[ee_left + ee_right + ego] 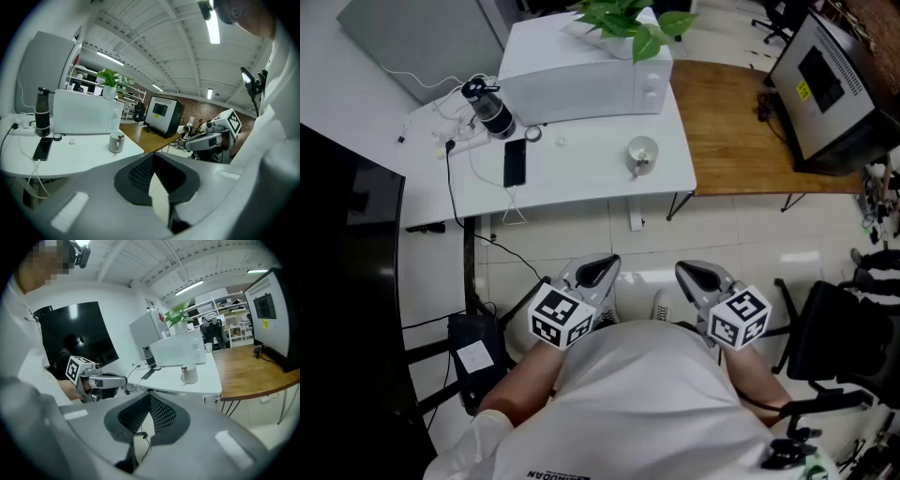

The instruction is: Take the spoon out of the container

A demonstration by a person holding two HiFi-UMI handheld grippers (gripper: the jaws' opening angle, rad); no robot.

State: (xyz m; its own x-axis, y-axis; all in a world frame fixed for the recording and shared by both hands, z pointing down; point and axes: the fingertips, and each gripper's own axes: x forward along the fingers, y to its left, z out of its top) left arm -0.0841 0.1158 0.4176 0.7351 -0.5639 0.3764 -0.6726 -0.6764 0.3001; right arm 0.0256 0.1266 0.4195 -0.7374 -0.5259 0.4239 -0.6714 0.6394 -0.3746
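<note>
A white cup (640,153) stands near the right front of the white table (581,178), with a spoon (643,161) sticking out of it. The cup (116,142) also shows in the left gripper view, and as a small cup (189,374) in the right gripper view. Both grippers are held close to the person's body, well short of the table. My left gripper (602,270) (152,157) is shut with nothing in it. My right gripper (701,275) (150,397) is also shut and holds nothing.
On the white table are a white microwave (581,70) with a plant on top, a dark bottle (492,111), a phone (515,162) and cables. A wooden table (741,122) with a black monitor (830,84) adjoins on the right. A black chair (844,337) stands at right.
</note>
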